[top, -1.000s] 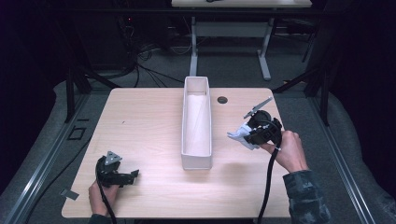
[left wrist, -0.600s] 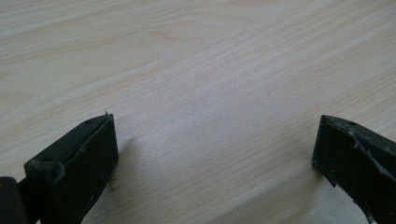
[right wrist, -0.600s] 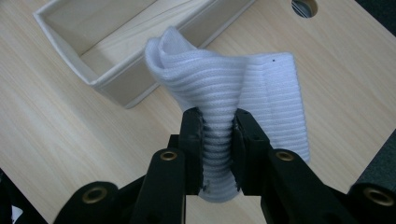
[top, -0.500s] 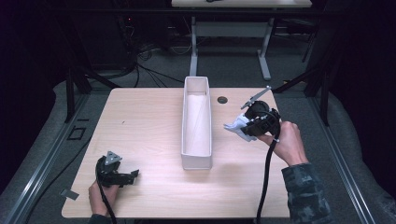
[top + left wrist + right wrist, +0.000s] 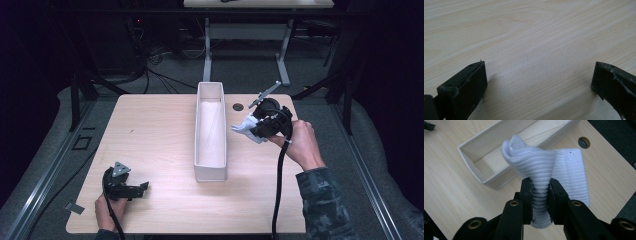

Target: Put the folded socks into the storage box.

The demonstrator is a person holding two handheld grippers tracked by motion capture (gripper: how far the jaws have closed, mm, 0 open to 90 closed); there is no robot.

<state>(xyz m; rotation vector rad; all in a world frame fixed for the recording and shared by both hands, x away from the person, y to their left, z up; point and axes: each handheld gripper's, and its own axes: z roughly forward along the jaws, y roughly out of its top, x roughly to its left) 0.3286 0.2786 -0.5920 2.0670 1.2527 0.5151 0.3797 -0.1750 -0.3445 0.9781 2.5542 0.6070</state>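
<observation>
A white ribbed cloth (image 5: pixel 549 167) hangs bunched between the jaws of my right gripper (image 5: pixel 541 187), which is shut on it. In the high view that gripper (image 5: pixel 255 127) is held above the table just right of a long white box (image 5: pixel 210 131), and the cloth (image 5: pixel 246 130) sticks out toward the box. The box (image 5: pixel 491 150) lies below and beyond the cloth in the right gripper view; its inside shows nothing in it. My left gripper (image 5: pixel 140 189) rests low at the table's front left, its jaws wide open over bare wood (image 5: pixel 539 75).
The light wooden table (image 5: pixel 160 125) has a round cable hole (image 5: pixel 238 106) just right of the box's far end. Dark floor, cables and another table's legs lie beyond the far edge. A cable trails from the right gripper toward the front edge.
My right gripper has risen with the cloth and moved farther back along the box's right side. The left gripper has stayed where it was.
</observation>
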